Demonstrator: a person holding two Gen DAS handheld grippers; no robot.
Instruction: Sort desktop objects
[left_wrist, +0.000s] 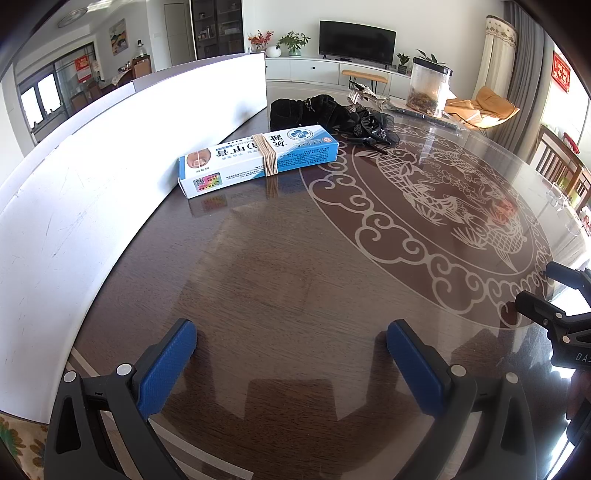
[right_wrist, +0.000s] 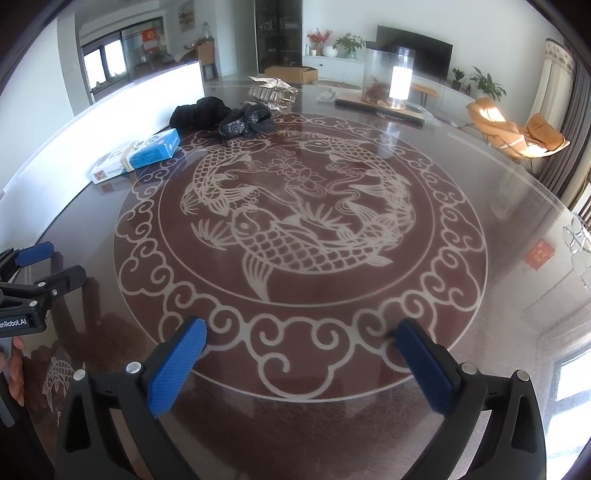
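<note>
Sorting looks barely begun: the left gripper (left_wrist: 291, 354) and right gripper (right_wrist: 301, 354) both hover over the tabletop (right_wrist: 480, 206) with fingers spread wide and empty. The ointment box (left_wrist: 258, 158), black cloth bundle (left_wrist: 306, 110) and black hair clips (left_wrist: 373, 127) lie clustered at the far side beside the white board (left_wrist: 110, 147), apparently unsorted.

on the black body of the left gripper (right_wrist: 44, 266), seen in the right wrist view, "enrobot.ai" is printed in white. "das" is read on the right gripper (left_wrist: 569, 291). the chinese print on the blue-and-white cardboard box (left_wrist: 258, 158) is shown upside down.
</note>
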